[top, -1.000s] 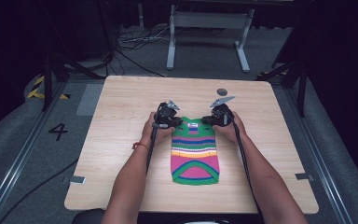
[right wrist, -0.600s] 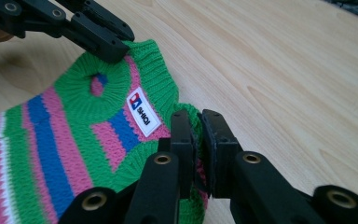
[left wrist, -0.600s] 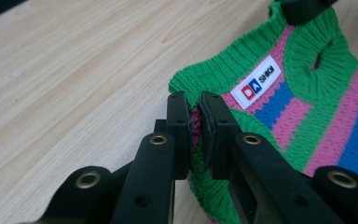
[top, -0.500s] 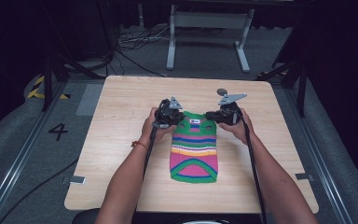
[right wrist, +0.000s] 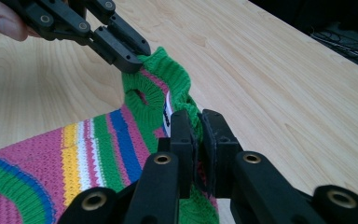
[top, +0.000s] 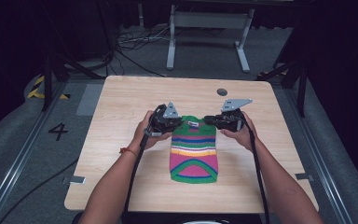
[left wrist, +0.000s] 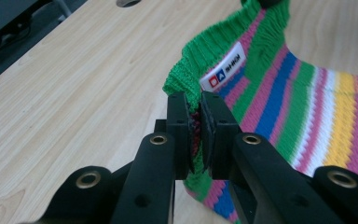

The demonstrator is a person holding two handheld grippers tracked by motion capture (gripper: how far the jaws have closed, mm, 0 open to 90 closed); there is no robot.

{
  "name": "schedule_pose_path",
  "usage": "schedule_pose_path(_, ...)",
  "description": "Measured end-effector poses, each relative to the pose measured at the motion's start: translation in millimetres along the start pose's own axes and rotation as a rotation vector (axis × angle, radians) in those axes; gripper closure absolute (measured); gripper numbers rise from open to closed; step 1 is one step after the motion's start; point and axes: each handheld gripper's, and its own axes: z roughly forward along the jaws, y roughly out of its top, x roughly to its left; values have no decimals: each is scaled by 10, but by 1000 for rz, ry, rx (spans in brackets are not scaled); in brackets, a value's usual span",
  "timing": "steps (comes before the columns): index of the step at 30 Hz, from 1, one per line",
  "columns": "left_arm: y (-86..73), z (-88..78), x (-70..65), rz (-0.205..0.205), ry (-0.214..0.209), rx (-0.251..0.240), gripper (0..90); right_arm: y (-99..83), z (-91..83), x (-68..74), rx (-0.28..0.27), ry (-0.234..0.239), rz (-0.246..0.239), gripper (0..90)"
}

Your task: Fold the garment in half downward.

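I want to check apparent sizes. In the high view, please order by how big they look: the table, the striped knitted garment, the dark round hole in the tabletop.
1. Table: by far the largest.
2. Striped knitted garment: middle; both tools grip its far edge.
3. Dark round hole: smallest, near the table's far edge.

High view looks down on the table (top: 121, 121); both gripper views sit close, seemingly sharing its far half.
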Motion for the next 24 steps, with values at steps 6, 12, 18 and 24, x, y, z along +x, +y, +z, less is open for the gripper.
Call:
schedule_pose_path(6,-114,-128,-57,-7,-25,-16,826,-15,-48,87,-10,20,-17,839)
schedule_pose_path(12,-202,-253,-146,-7,-57,-46,817,-42,-124,210,-6,48,-46,839)
schedule_pose_path(18,-232,-378,-307,67,-60,-36,891,-79,-214,369,8,73,-86,840)
schedule_pose_path(24,-256,-449,-489,126,-109,-20,899,-154,-298,529,17,105,-113,839)
